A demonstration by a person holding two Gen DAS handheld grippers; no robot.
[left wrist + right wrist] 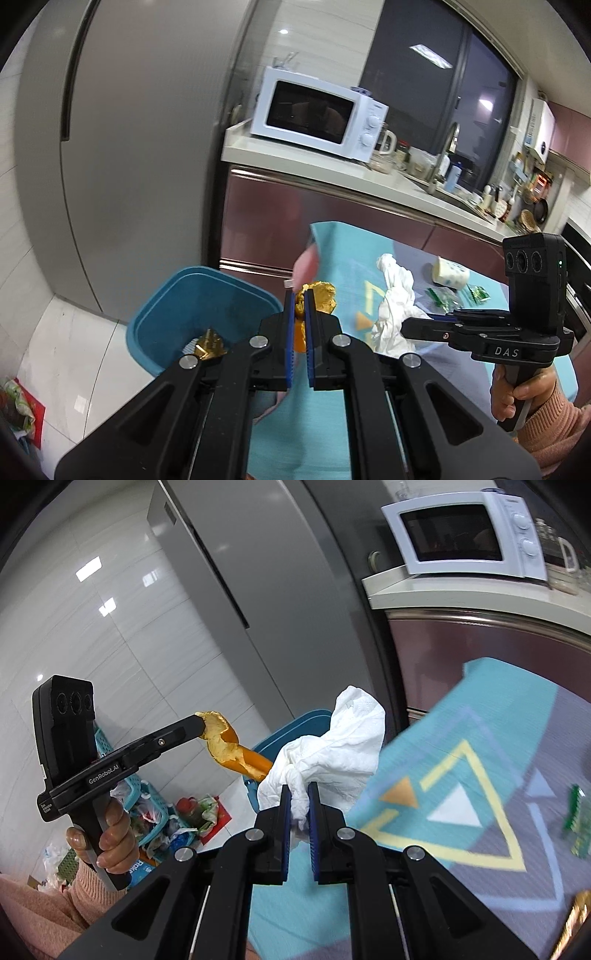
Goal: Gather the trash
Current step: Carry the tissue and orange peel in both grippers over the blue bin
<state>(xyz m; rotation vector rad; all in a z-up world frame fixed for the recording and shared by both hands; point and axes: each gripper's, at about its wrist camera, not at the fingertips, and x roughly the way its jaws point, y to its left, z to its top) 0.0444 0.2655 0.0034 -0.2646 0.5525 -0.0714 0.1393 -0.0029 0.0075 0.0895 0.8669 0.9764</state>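
Broadly, a grey refrigerator [122, 155] fills the left of the left wrist view, its top and foot cut off by the lens edge. Beside it runs a pale counter [332, 173] over maroon cabinet fronts [314, 221], bearing a white microwave [317, 114]; the far end of the counter is crowded with small items too blurred to name. Nearer lies a table under a teal patterned cloth [343, 254], its near edge hidden behind the gripper bodies. A blue bin [155, 314] stands on the floor below the table's left edge; a gold scrap [208, 345] lies inside it, partly masked by the left gripper's linkage. In the right wrist view only a sliver of the bin rim shows behind the tissue.

Left gripper [300, 306]: jaws nearly closed, pinching an orange-gold peel [321, 297] held in the air between the table edge and the bin; its lower part is hidden between the blue pads. A pinkish blurred shape [306, 264] just above it cannot be identified.

Right gripper [298, 805]: jaws nearly closed on a crumpled white tissue [332, 749], which bulges above the pads and hides much of what lies behind it.

On the cloth remain a small white patterned cup [450, 273] lying on its side and green wrappers [443, 299], motion-blurred in the right wrist view. A hand [517, 391] in a pink sleeve [554, 432] grips the right gripper's handle, cut off at the frame edge.
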